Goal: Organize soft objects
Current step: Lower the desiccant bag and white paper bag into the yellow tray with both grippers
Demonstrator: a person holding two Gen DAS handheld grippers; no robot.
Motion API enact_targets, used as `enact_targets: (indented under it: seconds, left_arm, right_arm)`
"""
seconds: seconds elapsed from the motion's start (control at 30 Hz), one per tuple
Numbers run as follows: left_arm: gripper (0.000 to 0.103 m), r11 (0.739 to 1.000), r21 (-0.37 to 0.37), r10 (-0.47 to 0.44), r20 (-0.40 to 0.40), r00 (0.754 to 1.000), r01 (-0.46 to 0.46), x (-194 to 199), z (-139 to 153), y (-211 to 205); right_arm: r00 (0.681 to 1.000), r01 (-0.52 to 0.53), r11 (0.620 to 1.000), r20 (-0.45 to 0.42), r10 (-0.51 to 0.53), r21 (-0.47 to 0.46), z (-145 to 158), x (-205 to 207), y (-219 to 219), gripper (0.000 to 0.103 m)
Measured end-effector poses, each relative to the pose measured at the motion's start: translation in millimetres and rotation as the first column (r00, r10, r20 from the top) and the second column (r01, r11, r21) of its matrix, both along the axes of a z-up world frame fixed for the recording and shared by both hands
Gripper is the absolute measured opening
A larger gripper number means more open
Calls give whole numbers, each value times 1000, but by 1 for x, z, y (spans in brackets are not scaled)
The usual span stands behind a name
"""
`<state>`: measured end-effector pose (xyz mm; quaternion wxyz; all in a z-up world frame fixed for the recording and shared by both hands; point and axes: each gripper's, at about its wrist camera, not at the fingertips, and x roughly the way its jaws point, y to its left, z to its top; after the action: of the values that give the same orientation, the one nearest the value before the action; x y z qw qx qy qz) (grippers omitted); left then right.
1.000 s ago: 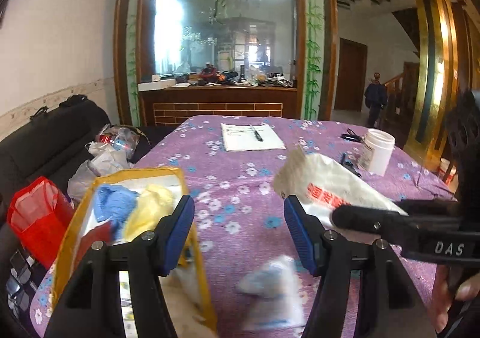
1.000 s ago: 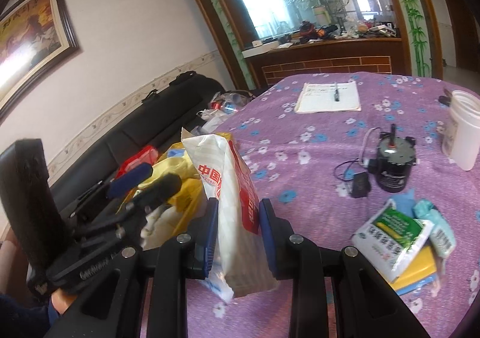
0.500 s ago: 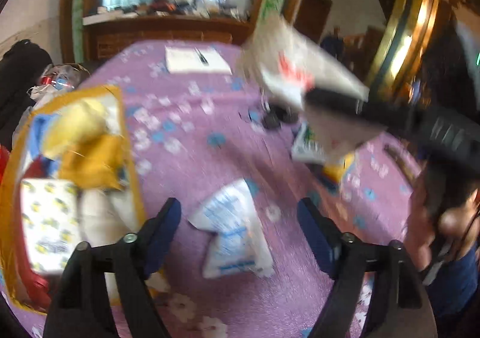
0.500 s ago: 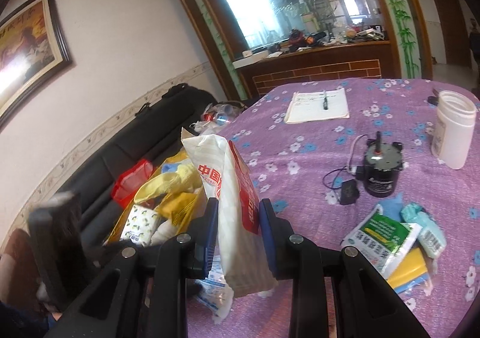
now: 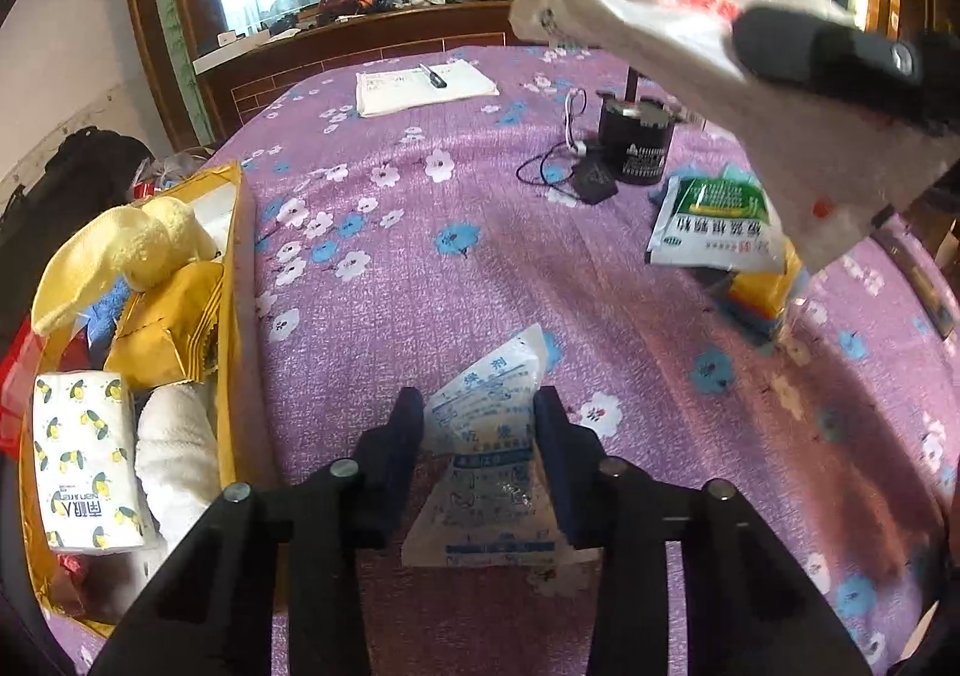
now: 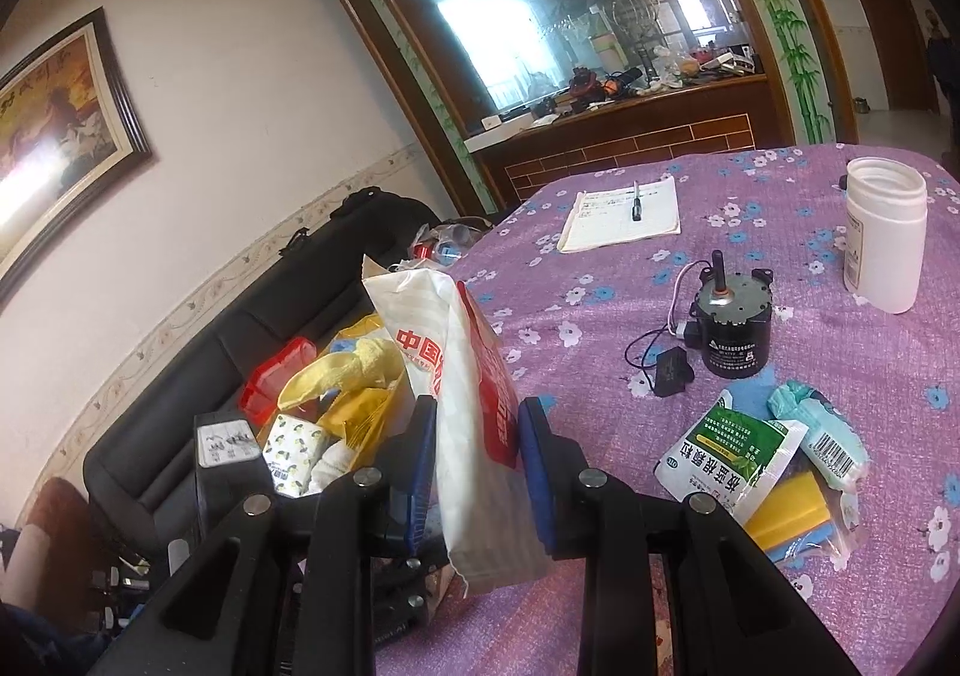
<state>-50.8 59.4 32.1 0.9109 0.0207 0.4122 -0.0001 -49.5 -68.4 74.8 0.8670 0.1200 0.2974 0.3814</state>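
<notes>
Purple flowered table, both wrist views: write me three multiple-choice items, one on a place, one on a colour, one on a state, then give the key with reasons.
1. Where does the pen lie?
A. on the notepad
B. in the yellow bag
C. on the black motor

2. What colour is the banner on the sachet near the motor?
A. red
B. green
C. grey

3. What is between the left gripper fingers?
A. nothing
B. the white jar
C. a blue-printed white packet

Key: 1 A, the pen rests across the pad's sheet. 2 B, its top band is green. 3 C, the packet lies on the cloth between the jaws as they are closing, while the right gripper holds a red-and-white pouch.
</notes>
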Motion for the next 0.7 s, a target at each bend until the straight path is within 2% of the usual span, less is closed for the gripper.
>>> enact_targets:
  seconds: [0.17, 0.33, 0.37, 0.4, 0.43, 0.5, 0.63, 0.7]
  left_arm:
    - [31, 998, -61, -16, 69, 997, 20, -9, 27, 5]
    - [30, 988, -154, 8, 136, 991, 13, -23, 62, 35]
    - [27, 986, -165, 19, 154, 988, 6, -28, 69, 43]
    - [18, 985, -175, 30, 169, 985, 0, -32, 75, 51]
    - [14, 983, -183, 39, 180, 983, -6, -35, 81, 58]
    - [14, 979, -203, 68, 205, 976, -25, -43, 93, 79]
    - [14, 977, -194, 136, 223, 965, -93, -47, 101, 116]
    - [14, 968, -225, 157, 202, 967, -110, -45, 97, 130]
  right_arm:
    - [1000, -3, 1000, 9, 3, 6, 3, -3, 2, 30]
    - [999, -29, 1000, -15, 29, 5, 2, -3, 14, 30]
    - [999, -39, 999, -22, 39, 4, 1, -3, 18, 30]
    - [998, -49, 999, -27, 49, 1, 1, -3, 23, 30]
    - [998, -60, 998, -29, 60, -4, 0, -5, 29, 30]
    - [996, -88, 996, -35, 88, -11, -1, -7, 43, 31]
    - [987, -152, 988, -59, 151, -19, -4, -9, 77, 31]
    - [986, -156, 987, -64, 154, -36, -6, -9, 89, 31]
